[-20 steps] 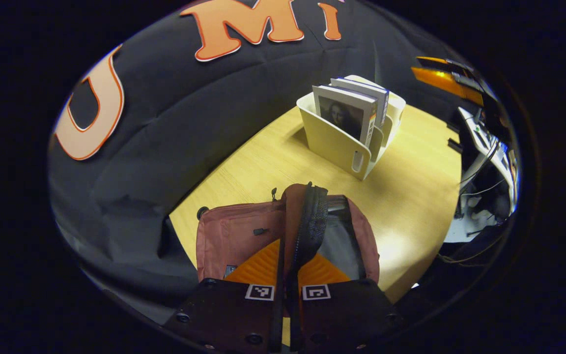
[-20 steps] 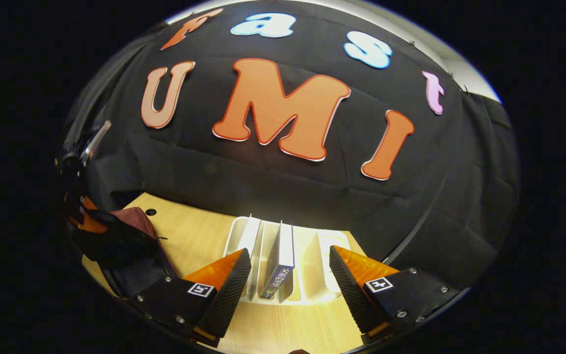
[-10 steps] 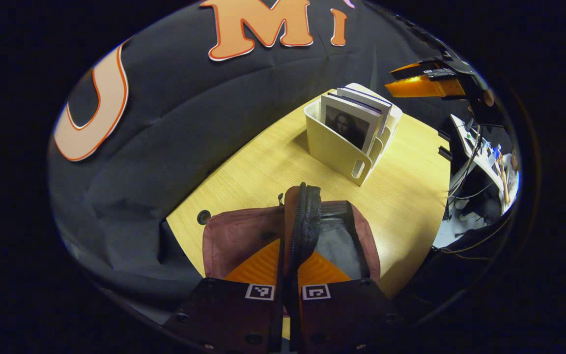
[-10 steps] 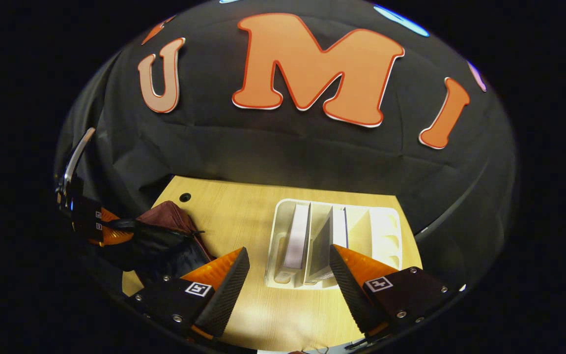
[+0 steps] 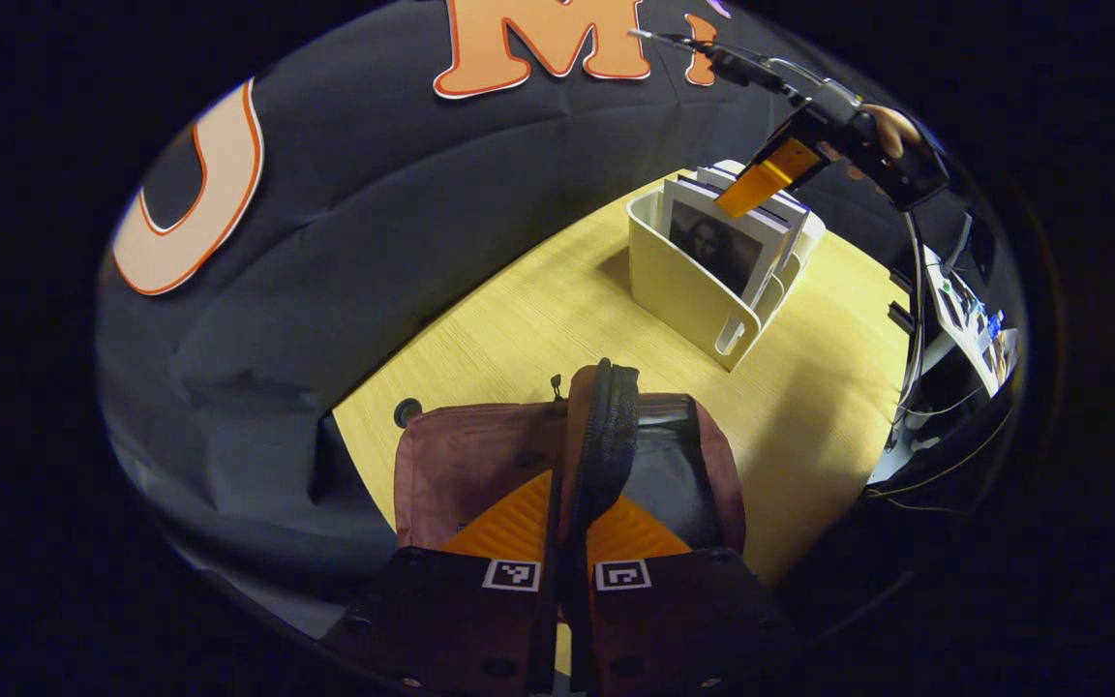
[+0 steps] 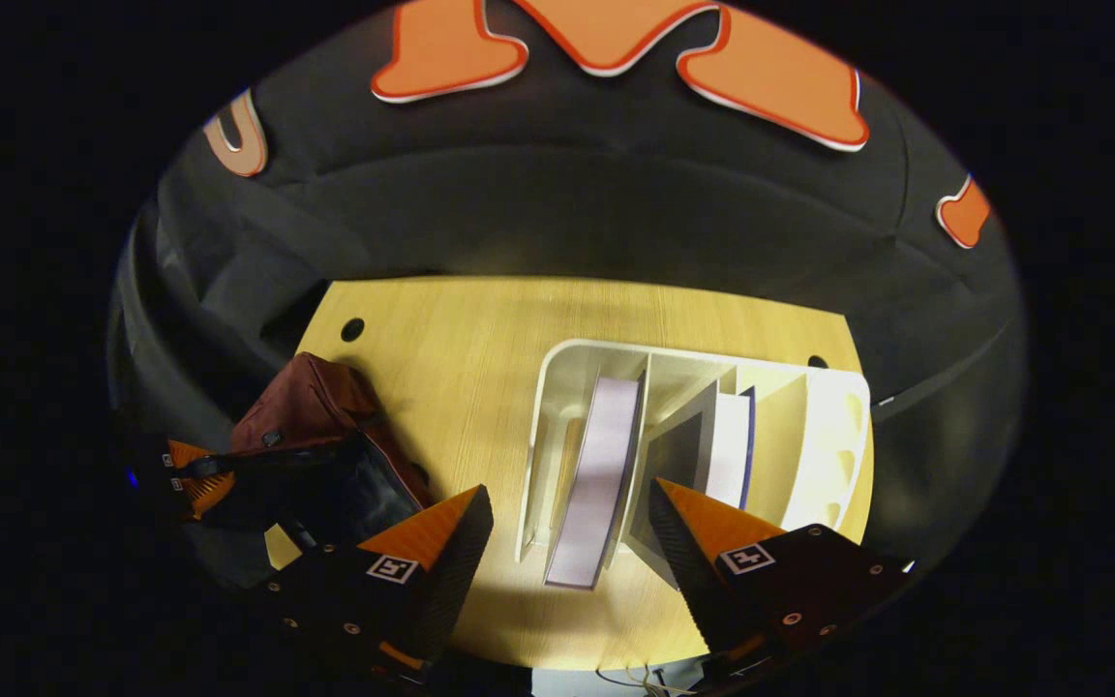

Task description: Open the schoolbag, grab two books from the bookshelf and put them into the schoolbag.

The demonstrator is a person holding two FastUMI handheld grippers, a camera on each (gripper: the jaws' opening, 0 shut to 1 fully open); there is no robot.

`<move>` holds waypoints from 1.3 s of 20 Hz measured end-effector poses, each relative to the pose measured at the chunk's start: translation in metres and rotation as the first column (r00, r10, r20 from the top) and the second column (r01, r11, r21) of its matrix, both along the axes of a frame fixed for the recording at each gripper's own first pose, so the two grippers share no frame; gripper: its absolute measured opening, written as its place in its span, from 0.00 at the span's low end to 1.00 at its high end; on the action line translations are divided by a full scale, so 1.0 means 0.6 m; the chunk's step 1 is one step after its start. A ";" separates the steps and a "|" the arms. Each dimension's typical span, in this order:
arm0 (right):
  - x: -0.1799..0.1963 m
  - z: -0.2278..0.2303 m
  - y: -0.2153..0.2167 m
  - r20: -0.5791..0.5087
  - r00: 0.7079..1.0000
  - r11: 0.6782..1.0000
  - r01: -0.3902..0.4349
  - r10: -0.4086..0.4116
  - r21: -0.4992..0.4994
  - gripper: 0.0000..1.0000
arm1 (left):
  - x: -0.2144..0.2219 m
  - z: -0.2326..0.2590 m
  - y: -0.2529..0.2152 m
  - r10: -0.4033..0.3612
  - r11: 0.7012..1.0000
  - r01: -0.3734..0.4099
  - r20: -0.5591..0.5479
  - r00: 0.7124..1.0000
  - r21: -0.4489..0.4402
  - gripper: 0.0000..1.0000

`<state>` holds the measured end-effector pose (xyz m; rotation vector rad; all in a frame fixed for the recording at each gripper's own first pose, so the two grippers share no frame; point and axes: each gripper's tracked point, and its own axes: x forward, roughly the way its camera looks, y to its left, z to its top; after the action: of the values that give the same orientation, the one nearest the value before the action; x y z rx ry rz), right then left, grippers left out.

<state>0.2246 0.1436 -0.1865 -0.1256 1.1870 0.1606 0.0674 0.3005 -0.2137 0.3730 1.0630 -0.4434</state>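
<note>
A dark red schoolbag (image 5: 466,465) lies on the wooden table (image 5: 519,329), its mouth open on a dark lining. My left gripper (image 5: 579,494) is shut on the bag's black zipper edge (image 5: 606,426) and holds it up. Farther off stands a cream bookshelf (image 5: 688,295) with upright books (image 5: 727,247). My right gripper (image 5: 761,179) hangs just above them. In the right gripper view, the right gripper (image 6: 567,489) is open and looks down into the bookshelf (image 6: 693,350). One book's pale top edge (image 6: 606,455) lies between its fingers, and a second book (image 6: 727,450) stands to its right. The schoolbag (image 6: 306,397) and the left gripper (image 6: 190,465) are at left.
The black cloth wall runs close behind the table. Cable holes (image 6: 352,329) sit in the table's back corners. Beyond the table's right edge are cables and equipment (image 5: 954,319). Bare tabletop lies between bag and bookshelf.
My right gripper has moved over the bookshelf and tipped downward, still open. The left gripper keeps its hold on the bag's edge, hardly moving.
</note>
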 end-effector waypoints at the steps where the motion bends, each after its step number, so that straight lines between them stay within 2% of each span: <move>1: 0.005 -0.014 -0.002 -0.026 1.000 1.000 0.004 -0.004 0.001 0.96 | -0.001 -0.001 -0.002 0.004 1.000 -0.004 -0.004 1.000 0.001 0.07; 4: 0.018 -0.048 -0.002 -0.091 0.995 1.000 0.028 -0.028 -0.001 0.87 | 0.002 -0.007 -0.004 0.018 1.000 -0.018 -0.013 1.000 0.003 0.07; 5: 0.018 -0.059 -0.003 -0.117 0.992 0.999 0.036 -0.036 -0.006 0.79 | 0.001 -0.008 -0.004 0.022 1.000 -0.022 -0.014 1.000 0.002 0.07; 6: 0.015 -0.071 -0.004 -0.157 0.986 0.999 0.047 -0.048 -0.010 0.65 | 0.000 -0.008 -0.006 0.026 1.000 -0.026 -0.018 1.000 0.001 0.06; 7: 0.011 -0.078 -0.004 -0.186 0.980 0.998 0.063 -0.064 -0.010 0.65 | -0.002 -0.010 -0.005 0.027 1.000 -0.027 -0.018 0.999 0.000 0.06; 8: 0.011 -0.085 -0.004 -0.201 0.976 0.997 0.081 -0.081 -0.010 0.60 | -0.002 -0.010 -0.004 0.028 1.000 -0.028 -0.018 0.999 0.000 0.07; 9: 0.012 -0.084 -0.006 -0.210 0.973 0.995 0.094 -0.097 -0.024 0.51 | -0.002 -0.007 -0.004 0.028 1.000 -0.028 -0.015 0.999 0.002 0.07; 10: 0.014 -0.083 -0.009 -0.214 0.971 0.994 0.107 -0.110 -0.029 0.46 | -0.003 -0.007 -0.004 0.027 1.000 -0.027 -0.015 1.000 0.003 0.07; 11: 0.014 -0.086 -0.011 -0.216 0.968 0.992 0.122 -0.126 -0.032 0.34 | -0.004 -0.006 -0.003 0.026 1.000 -0.026 -0.013 1.000 0.002 0.07; 12: 0.010 -0.081 -0.015 -0.219 0.966 0.991 0.133 -0.137 -0.032 0.40 | -0.004 -0.004 -0.005 0.026 1.000 -0.026 -0.012 1.000 0.000 0.07; 13: 0.007 -0.074 -0.016 -0.214 0.965 0.989 0.146 -0.149 -0.027 0.37 | -0.005 -0.004 -0.004 0.025 1.000 -0.025 -0.009 1.000 -0.003 0.07; 18: -0.020 0.028 -0.035 -0.152 0.967 0.977 0.211 -0.203 0.036 0.36 | -0.009 -0.005 -0.005 0.023 0.999 -0.023 -0.005 1.000 -0.030 0.07; 24: -0.090 0.147 -0.064 -0.063 0.965 0.962 0.259 -0.255 0.085 0.35 | -0.012 -0.010 -0.008 0.011 0.998 -0.010 0.011 1.000 -0.067 0.07; 25: -0.105 0.161 -0.067 -0.049 0.965 0.961 0.262 -0.259 0.090 0.43 | -0.016 -0.012 -0.009 0.012 0.997 -0.011 0.013 1.000 -0.078 0.07; 26: -0.118 0.173 -0.065 -0.036 0.965 0.960 0.263 -0.261 0.096 0.34 | -0.017 -0.013 -0.009 0.010 0.996 -0.009 0.015 1.000 -0.084 0.07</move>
<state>0.1540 0.1048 -0.0826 0.1223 1.2041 -0.0122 0.0569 0.2952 -0.2215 0.2961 1.0278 -0.4747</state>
